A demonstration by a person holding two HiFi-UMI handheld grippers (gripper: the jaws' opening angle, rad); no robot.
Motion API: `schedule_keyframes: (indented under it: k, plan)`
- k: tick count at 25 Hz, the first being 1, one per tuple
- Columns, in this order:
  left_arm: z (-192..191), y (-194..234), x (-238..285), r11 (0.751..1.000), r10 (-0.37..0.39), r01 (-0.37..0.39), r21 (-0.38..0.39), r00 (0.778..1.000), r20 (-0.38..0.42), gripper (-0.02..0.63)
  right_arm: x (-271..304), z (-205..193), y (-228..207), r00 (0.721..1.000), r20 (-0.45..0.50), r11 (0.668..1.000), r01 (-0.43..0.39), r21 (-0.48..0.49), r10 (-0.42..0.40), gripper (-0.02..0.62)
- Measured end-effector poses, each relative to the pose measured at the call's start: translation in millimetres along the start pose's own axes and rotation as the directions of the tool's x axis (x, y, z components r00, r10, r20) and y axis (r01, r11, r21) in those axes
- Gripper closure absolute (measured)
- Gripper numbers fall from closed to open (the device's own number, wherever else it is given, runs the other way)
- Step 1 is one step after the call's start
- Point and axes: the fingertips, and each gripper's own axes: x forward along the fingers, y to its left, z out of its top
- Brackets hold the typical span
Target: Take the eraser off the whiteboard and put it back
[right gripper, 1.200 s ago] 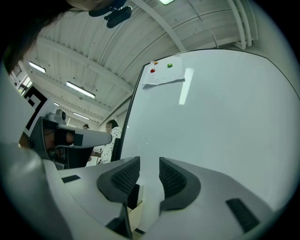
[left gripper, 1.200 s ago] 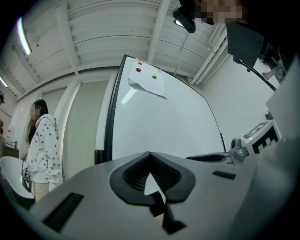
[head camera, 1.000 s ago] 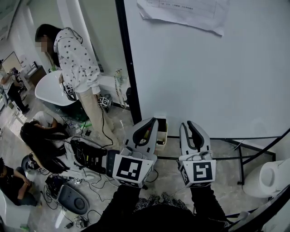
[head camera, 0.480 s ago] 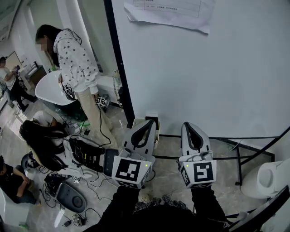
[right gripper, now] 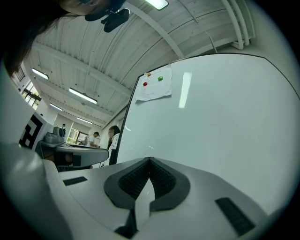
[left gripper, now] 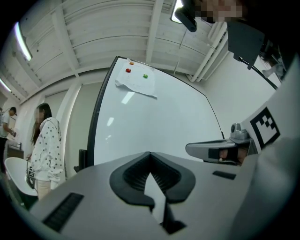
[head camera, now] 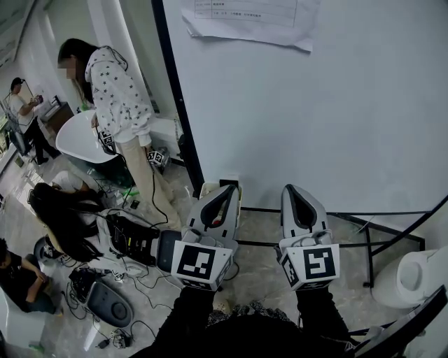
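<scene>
Whiteboard (head camera: 336, 119) bears a paper sheet (head camera: 245, 21), print unreadably small.

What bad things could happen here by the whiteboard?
1. The left gripper and right gripper are both shut and empty, and no eraser is in sight. Reaching blindly could bump the whiteboard or knock the paper loose.
2. Cables and the stand legs lie on the floor nearby, so a step sideways might trip the person.

The grey left gripper (head camera: 232, 187) and right gripper (head camera: 290, 188) bear black-and-white marker cubes (head camera: 198, 262); ahead, the white, black-framed whiteboard (head camera: 336, 105) holds a red round magnet (left gripper: 128, 70) and a green round magnet (left gripper: 145, 75).
</scene>
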Motion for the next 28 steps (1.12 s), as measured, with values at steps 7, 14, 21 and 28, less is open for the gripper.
schedule_keyframes:
  k: [7, 14, 21, 28]
  plan:
    - [3, -4, 7, 1.0, -0.003, 0.003, 0.009, 1.0, 0.005, 0.6, 1, -3, -8, 1.0, -0.021, 1.0, -0.002, 0.01, 0.002, 0.588]
    - [5, -5, 5, 1.0, -0.007, 0.007, 0.013, 1.0, 0.008, 0.6, -2, -5, -9, 0.999, -0.036, 1.0, 0.006, 0.018, -0.005, 0.588]
    - [4, -14, 7, 0.999, -0.047, 0.047, 0.012, 0.999, 0.004, 0.6, 0, -12, -7, 0.998, -0.069, 0.999, -0.001, 0.039, 0.003, 0.588]
    - [9, -8, 5, 0.999, -0.034, 0.034, 0.02, 0.999, 0.015, 0.6, 1, -11, -4, 0.998, -0.069, 1.0, -0.005, 0.029, 0.007, 0.588]
